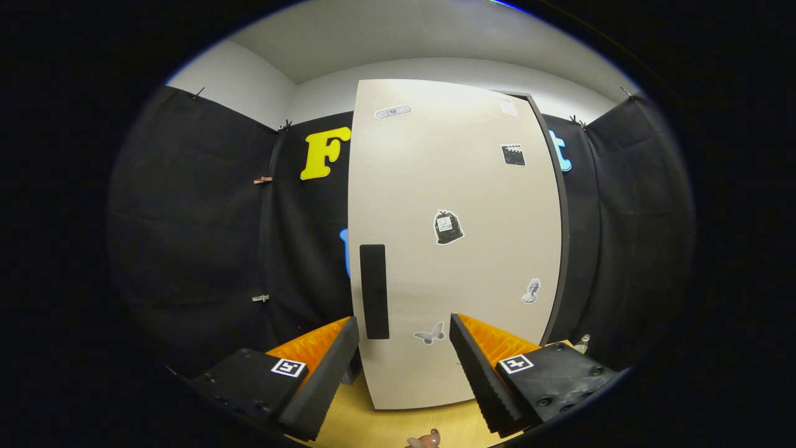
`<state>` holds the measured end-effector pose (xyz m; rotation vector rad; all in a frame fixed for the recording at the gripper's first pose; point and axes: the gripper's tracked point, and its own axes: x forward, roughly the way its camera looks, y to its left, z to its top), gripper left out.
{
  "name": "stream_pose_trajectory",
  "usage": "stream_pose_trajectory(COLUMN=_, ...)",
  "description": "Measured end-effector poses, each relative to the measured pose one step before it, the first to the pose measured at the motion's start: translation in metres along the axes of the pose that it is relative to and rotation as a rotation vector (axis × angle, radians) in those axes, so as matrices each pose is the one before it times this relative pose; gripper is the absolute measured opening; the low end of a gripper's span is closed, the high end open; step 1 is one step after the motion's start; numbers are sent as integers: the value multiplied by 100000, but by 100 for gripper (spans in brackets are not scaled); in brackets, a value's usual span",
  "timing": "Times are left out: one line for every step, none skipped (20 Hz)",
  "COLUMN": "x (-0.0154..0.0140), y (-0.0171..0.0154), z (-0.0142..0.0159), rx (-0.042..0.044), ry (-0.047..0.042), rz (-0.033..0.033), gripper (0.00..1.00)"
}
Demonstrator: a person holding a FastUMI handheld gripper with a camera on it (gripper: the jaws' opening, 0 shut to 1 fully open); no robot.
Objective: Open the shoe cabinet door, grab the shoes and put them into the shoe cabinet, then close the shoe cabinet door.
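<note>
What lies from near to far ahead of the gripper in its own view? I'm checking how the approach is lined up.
Open gripper fingers → wooden tabletop → closed shoe cabinet door with its dark handle → black cloth wall → white wall.

The shoe cabinet door (460, 249) is seen as a smooth, matt cream panel, with a matt black handle strip (374, 291) and several paper-like stickers (448, 227) set on it. The tabletop (385, 426) beneath is shown as light wood with a fine grain. The booth wall (199, 218) is draped in matt cloth. The claw (404, 364), spread wide with nothing held, is fitted with ribbed pads (479, 367) and hard plastic-looking housings.
</note>
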<state>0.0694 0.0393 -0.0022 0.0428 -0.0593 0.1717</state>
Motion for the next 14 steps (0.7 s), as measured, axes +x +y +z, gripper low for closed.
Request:
stream_pose_trajectory(x=34, y=-22, z=6, rx=80, ry=87, rz=-134, gripper=96)
stream_pose_trajectory(x=43, y=-60, z=-94, rx=97, ry=116, rz=-47, gripper=96)
stream_pose_trajectory(x=-75, y=-62, z=-23, rx=96, ry=234, rz=-11, gripper=96)
stream_pose_trajectory(x=29, y=-29, z=-114, rx=81, ry=240, rz=75, gripper=96)
stream_pose_trajectory(x=98, y=-30, z=-70, rx=-10, ry=210, rz=16, gripper=96)
stream_pose_trajectory(x=123, y=-130, z=-75, rx=6, ry=201, rz=-92, gripper=96)
stream_pose_trajectory(x=-91, y=-64, z=-29, rx=106, ry=201, rz=-63, gripper=96)
stream_pose_trajectory(x=153, y=-122, z=-37, rx=41, ry=33, rz=-178, gripper=96)
stream_pose_trajectory(x=-62, y=-92, z=33, rx=39, ry=-74, rz=27, gripper=96)
stream_pose_trajectory(x=53, y=-56, z=24, rx=-177, ry=-23, rz=-124, gripper=96)
stream_pose_trajectory(x=48, y=-25, z=-107, rx=-272, ry=109, rz=-49, gripper=96)
stream_pose_trajectory(x=68, y=-67, z=-80, rx=-277, ry=131, rz=-83, gripper=96)
stream_pose_trajectory(x=-42, y=-99, z=-5, rx=-76, ry=20, rz=-96, gripper=96)
stream_pose_trajectory(x=47, y=-135, z=39, rx=66, ry=-6, rz=-99, gripper=96)
